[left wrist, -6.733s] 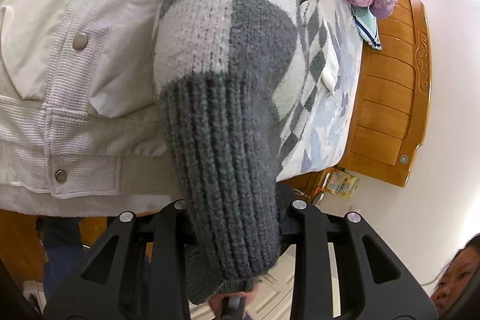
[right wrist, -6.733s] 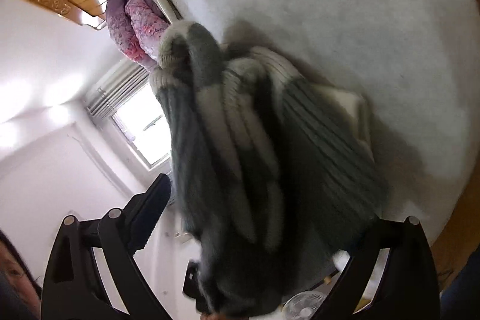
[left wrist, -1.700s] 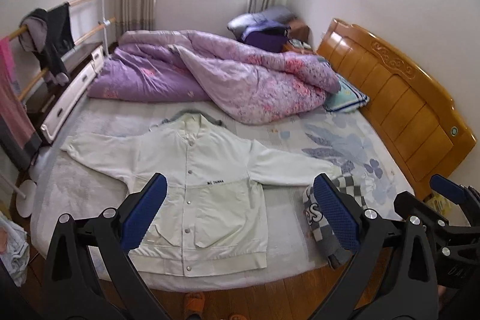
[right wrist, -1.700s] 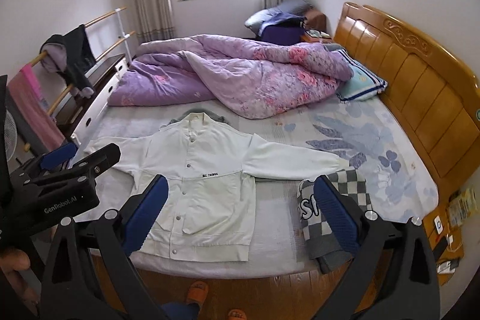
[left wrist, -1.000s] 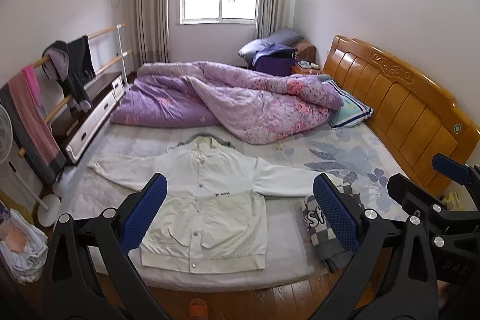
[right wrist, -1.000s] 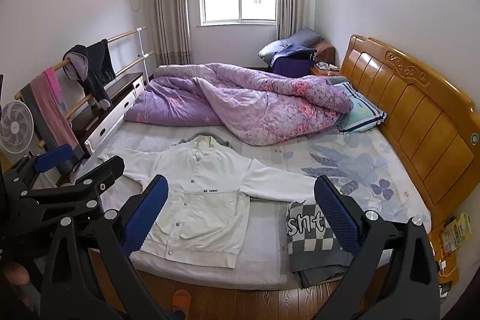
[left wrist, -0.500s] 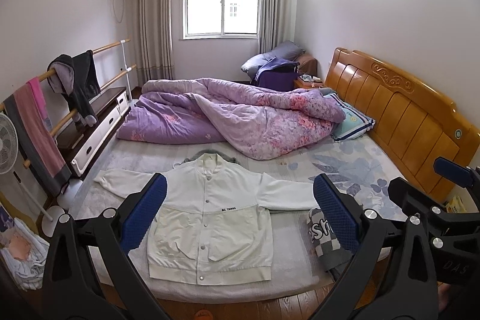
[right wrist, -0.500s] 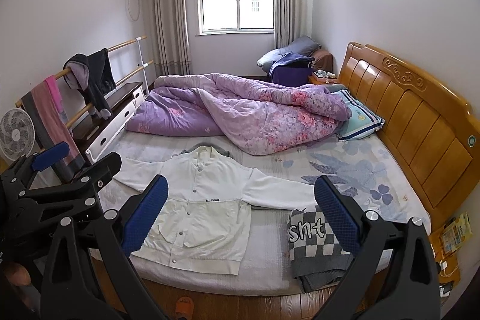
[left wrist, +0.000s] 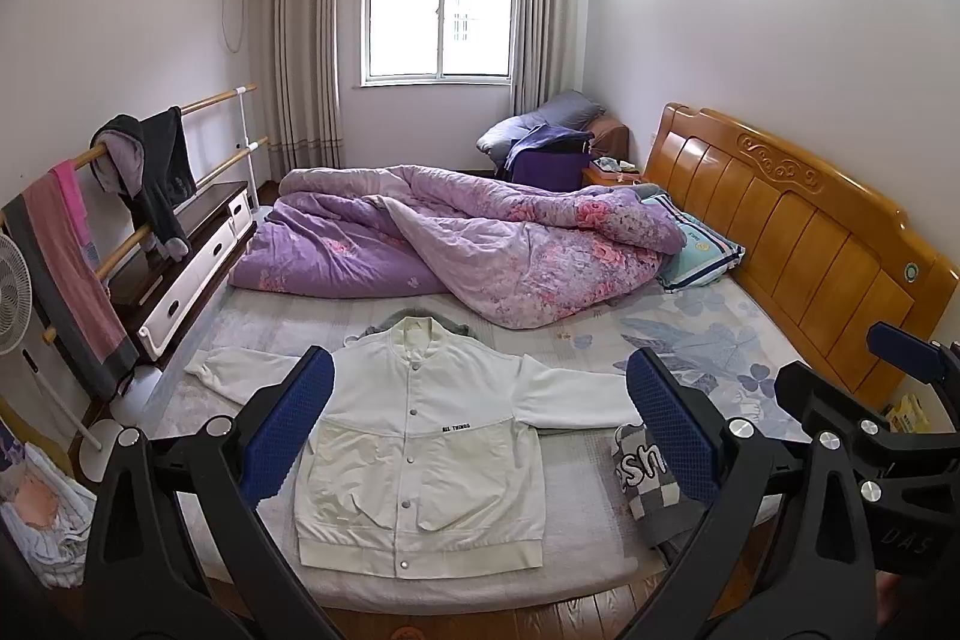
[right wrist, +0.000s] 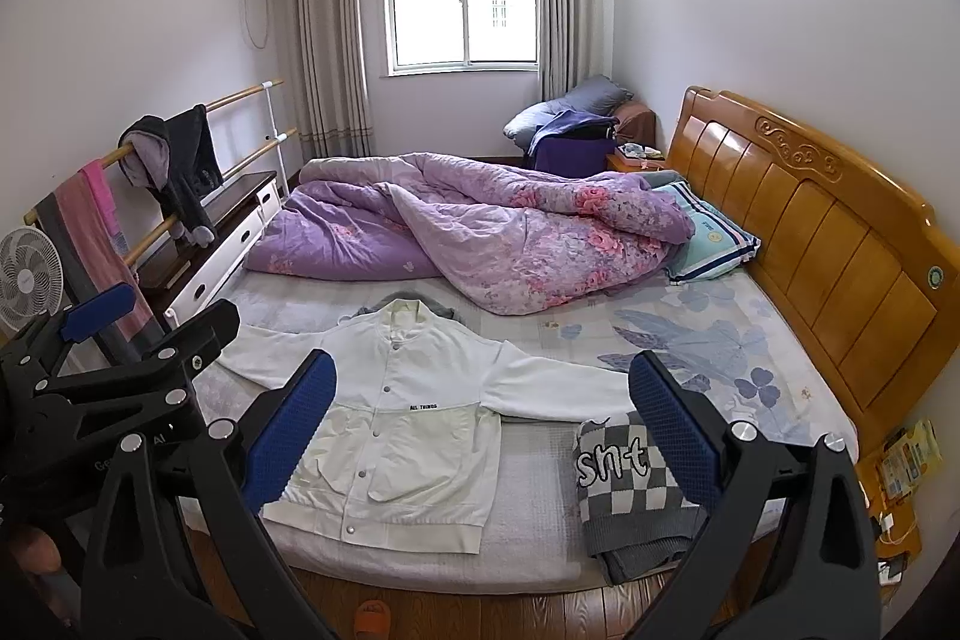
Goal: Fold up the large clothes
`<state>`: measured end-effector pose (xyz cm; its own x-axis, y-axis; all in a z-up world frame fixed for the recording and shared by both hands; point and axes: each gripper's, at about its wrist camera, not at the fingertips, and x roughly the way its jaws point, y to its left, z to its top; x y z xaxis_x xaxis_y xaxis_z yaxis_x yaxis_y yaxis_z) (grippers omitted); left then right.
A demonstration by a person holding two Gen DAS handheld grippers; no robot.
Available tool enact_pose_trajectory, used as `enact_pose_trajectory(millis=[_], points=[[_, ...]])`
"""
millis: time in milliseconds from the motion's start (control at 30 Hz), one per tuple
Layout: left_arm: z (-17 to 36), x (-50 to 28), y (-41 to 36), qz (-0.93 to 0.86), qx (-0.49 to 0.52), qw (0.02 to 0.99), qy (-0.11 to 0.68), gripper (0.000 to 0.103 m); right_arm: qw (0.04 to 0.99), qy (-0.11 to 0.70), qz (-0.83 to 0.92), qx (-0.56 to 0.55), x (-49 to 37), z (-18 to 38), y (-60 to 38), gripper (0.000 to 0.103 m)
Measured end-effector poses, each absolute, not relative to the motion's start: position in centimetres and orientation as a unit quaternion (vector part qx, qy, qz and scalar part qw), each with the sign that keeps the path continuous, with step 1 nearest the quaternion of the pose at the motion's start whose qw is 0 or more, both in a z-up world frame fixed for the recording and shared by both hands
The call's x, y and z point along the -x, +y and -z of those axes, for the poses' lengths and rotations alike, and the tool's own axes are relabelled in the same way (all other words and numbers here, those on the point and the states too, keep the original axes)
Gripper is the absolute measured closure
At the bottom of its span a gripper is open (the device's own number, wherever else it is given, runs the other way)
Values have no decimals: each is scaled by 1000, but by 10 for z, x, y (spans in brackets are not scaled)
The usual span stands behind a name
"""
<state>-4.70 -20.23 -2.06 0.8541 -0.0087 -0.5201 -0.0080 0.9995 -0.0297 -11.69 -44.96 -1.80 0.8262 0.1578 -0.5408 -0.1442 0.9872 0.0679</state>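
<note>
Bed [left wrist: 708,340]: I take this as my landmark; its wooden headboard [left wrist: 798,226] runs along the right side in both of my wrist views, and the mattress fills the middle.
Quilt [left wrist: 480,244]: a purple floral heap bunched across the far half of the bed, one edge just beyond the jacket's collar.
White jacket [left wrist: 420,436]: spread flat and face up on the near half of the bed, snaps closed down the front, both sleeves stretched out sideways, hem close to the near edge. A grey garment peeks out from under its collar.
Checked sweater [right wrist: 630,478]: folded into a grey and white block with lettering on top, at the bed's near edge toward the headboard side, just past the jacket's right cuff; its lower ribbed part hangs over the mattress edge.
Pillow [right wrist: 711,241]: striped, at the headboard, partly under the quilt.
Rail [left wrist: 150,196]: off the bed's left side, with dark clothes and a pink towel draped on it.
Left gripper [left wrist: 480,412]: I hold it back from the bed's near edge, fingers spread wide, nothing between the blue pads [left wrist: 288,424].
Right gripper [right wrist: 480,412]: also short of the near edge, fingers wide apart and empty; from my left view I see it low at the right, by the headboard end.
</note>
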Motion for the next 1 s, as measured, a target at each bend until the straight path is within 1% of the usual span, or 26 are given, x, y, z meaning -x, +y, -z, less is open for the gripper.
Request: enact_pose_trajectory(millis=[1000], points=[[24, 43, -203, 0, 20, 962, 273, 5, 955, 288, -73, -10, 112, 18, -447, 9]])
